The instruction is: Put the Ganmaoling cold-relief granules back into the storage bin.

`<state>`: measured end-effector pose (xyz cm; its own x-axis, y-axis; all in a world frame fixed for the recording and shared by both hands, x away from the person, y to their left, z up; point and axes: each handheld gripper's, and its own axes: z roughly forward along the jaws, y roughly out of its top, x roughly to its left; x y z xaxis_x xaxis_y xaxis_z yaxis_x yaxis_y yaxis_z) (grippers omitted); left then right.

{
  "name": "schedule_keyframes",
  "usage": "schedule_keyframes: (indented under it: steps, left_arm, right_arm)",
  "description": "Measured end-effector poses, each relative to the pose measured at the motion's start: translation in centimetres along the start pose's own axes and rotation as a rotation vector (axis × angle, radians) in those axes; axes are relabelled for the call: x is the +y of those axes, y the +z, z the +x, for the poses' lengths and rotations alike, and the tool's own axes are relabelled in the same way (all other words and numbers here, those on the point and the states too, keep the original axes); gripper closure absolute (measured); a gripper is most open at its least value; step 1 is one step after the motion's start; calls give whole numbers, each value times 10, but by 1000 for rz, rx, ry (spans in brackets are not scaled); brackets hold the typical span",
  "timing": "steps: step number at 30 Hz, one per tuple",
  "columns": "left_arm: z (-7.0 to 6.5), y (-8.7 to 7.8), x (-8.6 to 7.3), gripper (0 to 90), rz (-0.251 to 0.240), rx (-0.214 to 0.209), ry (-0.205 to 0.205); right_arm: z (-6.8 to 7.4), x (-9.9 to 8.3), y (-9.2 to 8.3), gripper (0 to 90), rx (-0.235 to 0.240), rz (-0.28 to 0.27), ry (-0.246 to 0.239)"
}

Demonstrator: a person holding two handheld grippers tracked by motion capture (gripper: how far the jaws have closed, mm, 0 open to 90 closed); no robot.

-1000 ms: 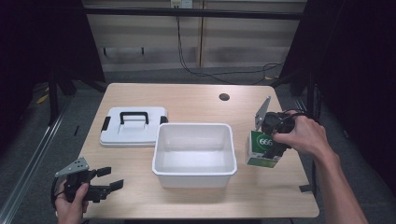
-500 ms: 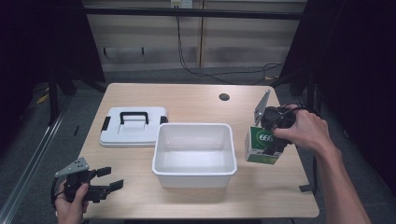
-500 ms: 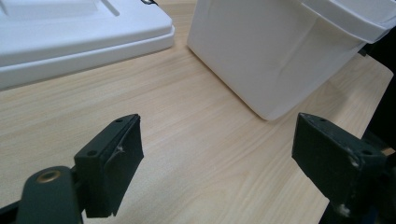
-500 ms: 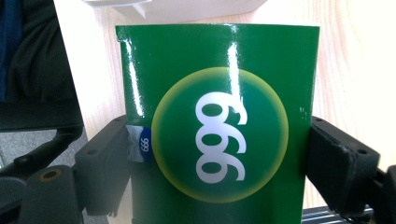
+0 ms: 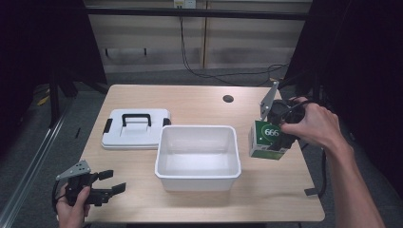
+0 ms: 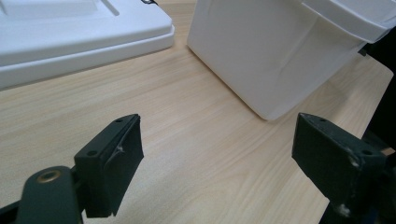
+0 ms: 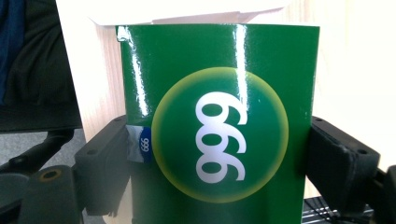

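Clamping the glossy green cardboard box with the white "999" roundel (image 5: 267,139), the right gripper (image 5: 280,128) has its black jaws pressed against the box's two side faces, as the right gripper view (image 7: 219,135) shows. The box sits at about three o'clock on the pale wooden table (image 5: 199,102), just beside the right wall of the open white plastic tub (image 5: 197,151); whether its base rests on the wood or is lifted a little I cannot tell.

The likely trouble is slip: the box's faces are shiny and the jaws grip it low on the sides, so a quick swing toward the tub could let it rotate or slide out. A second risk, as I judge it, is catching the box's bottom corner on the tub's raised rim if it is carried across too low.

Room is tight at three o'clock, where the table edge lies close behind the box. Open wood lies at twelve o'clock, around the small dark round hole (image 5: 228,99). The flat white plastic lid with the black handle (image 5: 135,128) lies at nine o'clock, just beside the tub. The left gripper (image 5: 110,182) hovers at seven o'clock, jaws spread wide and holding nothing, well apart from the box.
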<state>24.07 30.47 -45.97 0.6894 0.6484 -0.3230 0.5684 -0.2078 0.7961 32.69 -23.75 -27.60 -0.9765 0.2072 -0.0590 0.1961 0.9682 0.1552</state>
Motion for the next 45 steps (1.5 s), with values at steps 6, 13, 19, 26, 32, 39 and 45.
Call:
schedule_keyframes:
  steps: [6, 13, 19, 26, 32, 39, 45]
  left_arm:
    - [0, 0, 0, 163, -1, -1, -2]
    - [0, 0, 0, 163, 3, -4, 3]
    - [0, 0, 0, 163, -1, -2, -1]
    - [0, 0, 0, 163, 0, -4, -1]
    - [0, 0, 0, 163, -1, -5, -1]
    - [0, -1, 0, 163, -2, -4, -2]
    - [0, 0, 0, 163, 0, -9, -1]
  right_arm:
    - [0, 7, -12, 164, -8, -2, -10]
    - [0, 23, -19, 164, -20, -17, -46]
    - [-1, 45, -17, 164, -8, -25, -78]
    - [-3, 65, -23, 164, 0, -36, -91]
    - [-1, 83, -21, 164, 10, -27, -102]
    - [-2, 104, -5, 163, 41, -6, -123]
    - [-3, 114, 9, 163, 60, -4, -144]
